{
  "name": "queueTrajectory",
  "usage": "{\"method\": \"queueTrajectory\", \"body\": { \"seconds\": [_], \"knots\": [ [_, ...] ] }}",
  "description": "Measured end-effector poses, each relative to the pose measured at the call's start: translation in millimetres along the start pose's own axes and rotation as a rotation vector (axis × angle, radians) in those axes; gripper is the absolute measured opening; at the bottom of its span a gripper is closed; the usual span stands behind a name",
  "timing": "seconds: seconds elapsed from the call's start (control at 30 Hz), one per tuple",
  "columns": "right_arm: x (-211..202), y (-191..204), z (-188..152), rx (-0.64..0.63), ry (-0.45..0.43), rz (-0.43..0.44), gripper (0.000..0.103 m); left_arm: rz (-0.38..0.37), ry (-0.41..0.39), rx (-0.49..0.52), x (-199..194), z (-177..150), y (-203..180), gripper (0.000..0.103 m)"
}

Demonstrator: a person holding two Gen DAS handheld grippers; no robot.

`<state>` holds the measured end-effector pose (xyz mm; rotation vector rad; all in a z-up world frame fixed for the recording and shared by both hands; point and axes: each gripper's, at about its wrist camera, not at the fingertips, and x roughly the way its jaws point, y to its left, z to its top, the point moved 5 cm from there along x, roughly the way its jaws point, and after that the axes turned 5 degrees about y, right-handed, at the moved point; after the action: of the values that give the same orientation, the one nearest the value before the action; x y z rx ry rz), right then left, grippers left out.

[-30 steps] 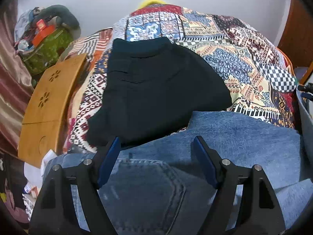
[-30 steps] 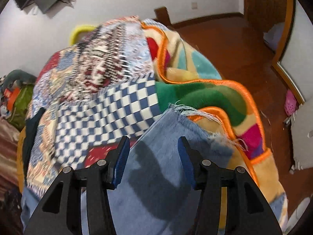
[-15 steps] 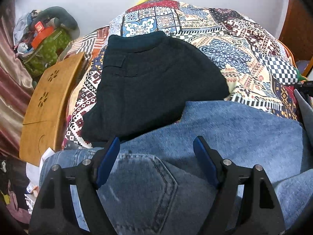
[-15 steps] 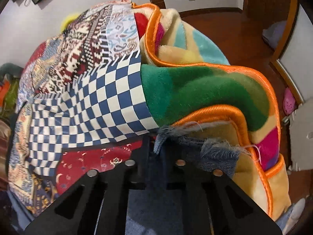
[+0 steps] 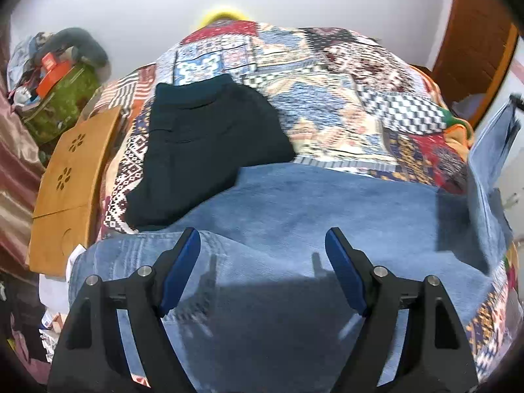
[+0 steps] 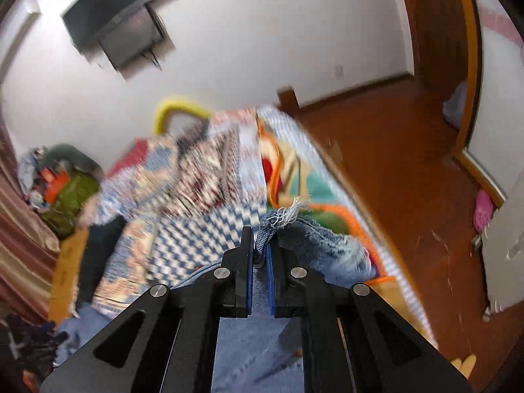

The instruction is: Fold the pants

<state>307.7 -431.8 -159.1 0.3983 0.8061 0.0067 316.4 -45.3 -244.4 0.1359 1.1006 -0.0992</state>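
Blue jeans [image 5: 327, 203] lie across the patchwork blanket on the bed. My left gripper [image 5: 262, 245] is open and hovers just above the jeans near the waist end, holding nothing. My right gripper [image 6: 260, 239] is shut on the frayed hem [image 6: 285, 219] of a jeans leg and holds it lifted off the bed. In the left wrist view that raised leg end [image 5: 491, 150] stands up at the far right.
Folded black pants [image 5: 203, 150] lie on the blanket behind the jeans. A wooden lap table [image 5: 72, 170] leans at the bed's left. A pile of bags and clothes [image 5: 55, 82] sits at the far left. The bed's right edge drops to a wooden floor [image 6: 409, 163].
My right gripper closed on the jeans hem and has lifted it up off the bed. My left gripper stayed open and tilted up a little over the jeans.
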Motion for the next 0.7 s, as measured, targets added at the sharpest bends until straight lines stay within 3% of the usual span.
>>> {"method": "queueTrajectory", "body": {
  "seconds": [0.13, 0.23, 0.43, 0.7],
  "knots": [
    [-48, 5, 4, -0.015, -0.109, 0.035, 0.006, -0.045, 0.017, 0.018, -7, -9, -23, 0.079],
    [-63, -4, -7, -0.034, -0.125, 0.032, 0.006, -0.054, 0.032, 0.037, -6, -18, -39, 0.079],
    [-24, -40, -54, 0.004, 0.001, -0.032, 0.006, -0.081, 0.079, 0.062, 3, -37, -63, 0.079],
    [-16, -94, -127, 0.077, 0.128, -0.072, 0.006, -0.055, 0.087, 0.094, 6, -50, -73, 0.079]
  ]
}}
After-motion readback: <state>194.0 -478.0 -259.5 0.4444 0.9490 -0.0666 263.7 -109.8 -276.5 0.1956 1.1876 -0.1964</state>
